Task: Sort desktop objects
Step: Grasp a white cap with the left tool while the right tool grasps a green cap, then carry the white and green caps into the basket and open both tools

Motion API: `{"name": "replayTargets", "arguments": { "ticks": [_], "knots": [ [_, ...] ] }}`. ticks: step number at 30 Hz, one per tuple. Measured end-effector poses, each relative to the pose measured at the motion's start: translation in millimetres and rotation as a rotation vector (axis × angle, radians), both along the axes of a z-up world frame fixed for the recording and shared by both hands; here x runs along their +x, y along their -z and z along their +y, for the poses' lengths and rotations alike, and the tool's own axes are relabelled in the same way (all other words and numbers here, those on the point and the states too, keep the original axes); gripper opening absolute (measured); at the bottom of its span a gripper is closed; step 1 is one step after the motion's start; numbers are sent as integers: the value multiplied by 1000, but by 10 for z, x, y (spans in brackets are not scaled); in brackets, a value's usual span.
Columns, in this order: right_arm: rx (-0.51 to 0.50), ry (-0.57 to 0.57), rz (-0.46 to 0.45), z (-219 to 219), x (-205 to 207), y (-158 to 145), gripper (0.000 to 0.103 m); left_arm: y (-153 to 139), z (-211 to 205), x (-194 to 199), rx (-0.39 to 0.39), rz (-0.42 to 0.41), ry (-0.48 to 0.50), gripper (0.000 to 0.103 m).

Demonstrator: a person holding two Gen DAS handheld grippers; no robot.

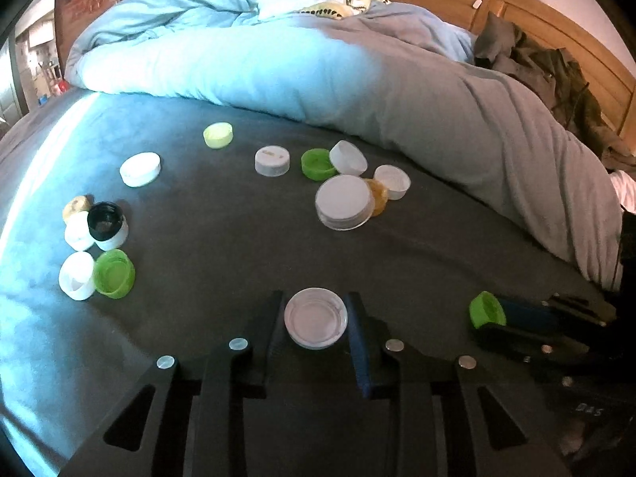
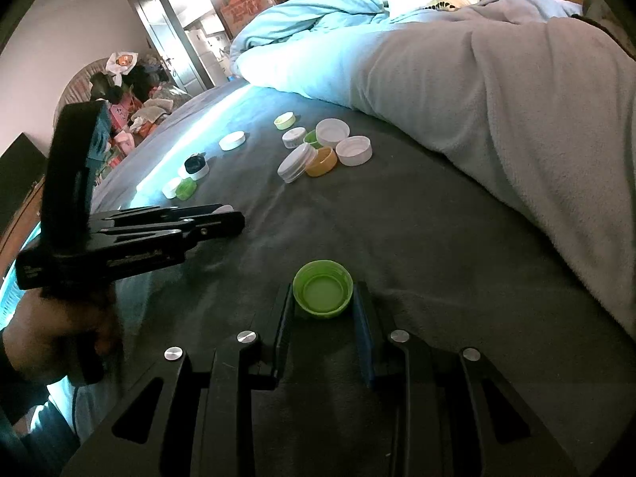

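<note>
Bed holds five green caps [image 1: 114, 273], two yellow, about nine white.

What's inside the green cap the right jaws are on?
The green cap lies open side up, showing only its bare pale liner. The grey bedsheet beneath it is covered.

Dim room with a cold blue-white cast, hard glare along the bed's [image 1: 222, 230] left edge and on the duvet [image 1: 222, 59], overexposed doorway [image 2: 187, 12], strong fisheye bending and black corners, near black fingers [image 1: 274, 330] in shadow, soft grainy detail
</note>
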State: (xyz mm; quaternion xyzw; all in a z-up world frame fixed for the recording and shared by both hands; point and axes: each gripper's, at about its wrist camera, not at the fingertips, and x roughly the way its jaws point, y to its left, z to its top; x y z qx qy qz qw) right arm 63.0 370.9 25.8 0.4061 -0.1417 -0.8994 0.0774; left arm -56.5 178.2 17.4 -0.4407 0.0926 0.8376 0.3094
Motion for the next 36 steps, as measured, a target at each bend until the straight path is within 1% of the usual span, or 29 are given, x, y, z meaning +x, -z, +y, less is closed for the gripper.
{"name": "replayTargets", "arguments": {
  "ticks": [2, 6, 8, 12, 18, 24, 30, 36],
  "knots": [
    [10, 2, 2, -11, 3, -12, 26, -106, -8, 79, -2, 12, -5, 31],
    [35, 11, 0, -51, 36, -88, 26, -447, -88, 303, -61, 79, -36, 31],
    [42, 12, 8, -97, 95, -178, 26, -608, -179, 385, -87, 97, -64, 31],
    [42, -4, 43, -241, 182, -423, 26, -989, -445, 540, -123, 162, -141, 31],
    [70, -47, 123, -532, 221, -891, 26, -1511, -894, 750, -121, 262, -245, 31],
    [88, -96, 181, -861, 191, -1260, 26, -1881, -1358, 933, -116, 339, -336, 31],
    [114, -167, 247, -1289, 123, -1661, 26, -2167, -1835, 1076, -91, 383, -420, 32],
    [126, -276, 312, -1870, 28, -2079, 26, -2301, -2366, 1134, -79, 380, -508, 32]
  ]
}}
